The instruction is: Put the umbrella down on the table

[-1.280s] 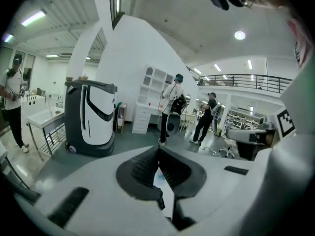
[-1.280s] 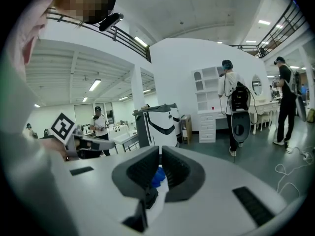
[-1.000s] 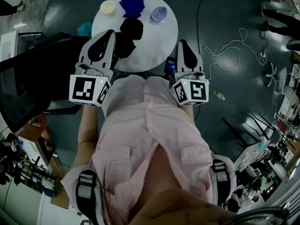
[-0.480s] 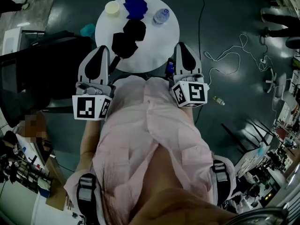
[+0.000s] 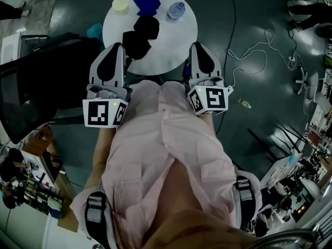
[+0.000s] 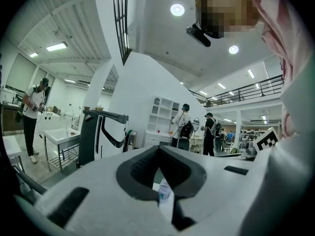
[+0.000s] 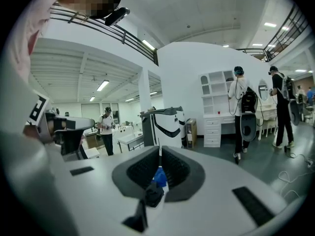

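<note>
Black umbrella (image 5: 139,35), head view: folded, lying on table (image 5: 179,34), just beside left gripper (image 5: 116,46); likely light, floppy cloth; grasp mid-bundle.
Left gripper view: jaws clenched, empty.
Right gripper (image 7: 159,154) view: jaws clenched, empty.

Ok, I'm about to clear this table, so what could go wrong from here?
The black umbrella lies near the front edge of the table, close to the shut left gripper; a stray nudge could slide it off. The water bottle stands by the far rim and might tip if things shift. A loose cable trails over the floor on the person's right, a possible trip hazard.
</note>
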Tool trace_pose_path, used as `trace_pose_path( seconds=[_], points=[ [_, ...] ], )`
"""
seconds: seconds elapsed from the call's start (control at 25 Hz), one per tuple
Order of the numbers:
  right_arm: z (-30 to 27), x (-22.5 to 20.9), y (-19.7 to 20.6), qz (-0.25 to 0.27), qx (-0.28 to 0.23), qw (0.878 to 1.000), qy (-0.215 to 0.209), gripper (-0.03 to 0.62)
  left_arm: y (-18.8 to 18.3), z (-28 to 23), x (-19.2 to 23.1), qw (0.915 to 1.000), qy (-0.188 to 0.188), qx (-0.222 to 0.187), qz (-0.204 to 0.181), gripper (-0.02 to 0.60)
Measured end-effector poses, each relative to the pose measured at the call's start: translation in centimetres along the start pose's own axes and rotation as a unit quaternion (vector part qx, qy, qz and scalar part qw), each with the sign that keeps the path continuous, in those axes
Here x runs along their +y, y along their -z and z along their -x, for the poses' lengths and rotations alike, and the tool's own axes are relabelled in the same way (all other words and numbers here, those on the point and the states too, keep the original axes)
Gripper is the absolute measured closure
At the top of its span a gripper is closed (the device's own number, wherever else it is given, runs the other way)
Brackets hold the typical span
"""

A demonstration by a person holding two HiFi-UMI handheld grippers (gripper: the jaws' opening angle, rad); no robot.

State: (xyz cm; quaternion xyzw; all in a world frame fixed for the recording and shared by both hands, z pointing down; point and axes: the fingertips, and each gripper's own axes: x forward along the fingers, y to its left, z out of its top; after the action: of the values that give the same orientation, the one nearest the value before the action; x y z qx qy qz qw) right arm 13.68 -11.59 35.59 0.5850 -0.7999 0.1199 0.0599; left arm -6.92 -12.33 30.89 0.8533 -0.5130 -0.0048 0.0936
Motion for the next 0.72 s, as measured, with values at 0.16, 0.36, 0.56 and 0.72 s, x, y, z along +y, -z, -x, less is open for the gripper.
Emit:
trace_pose_path(
  seconds=[0.16,0.36,0.56,0.72],
  points=[
    [0.0,0.2,0.0,0.002,0.001,1.0,0.004,0.559,0.4,-0.3,-0.4,0.9999,0.013,0.007,0.006,0.563],
    [0.2,0.7,0.2,0.004,0.006,1.0,0.003,0.559,0.6,-0.2,-0.4,0.9997,0.02,0.014,0.008,0.563],
    [0.1,0.7,0.4,0.004,0.01,1.0,0.006,0.559,0.6,-0.2,0.1,0.9997,0.016,0.014,0.011,0.563],
    [0.0,0.9,0.4,0.004,0.012,1.0,0.006,0.559,0.6,-0.1,0.5,0.9997,0.012,0.014,0.014,0.563]
  ],
)
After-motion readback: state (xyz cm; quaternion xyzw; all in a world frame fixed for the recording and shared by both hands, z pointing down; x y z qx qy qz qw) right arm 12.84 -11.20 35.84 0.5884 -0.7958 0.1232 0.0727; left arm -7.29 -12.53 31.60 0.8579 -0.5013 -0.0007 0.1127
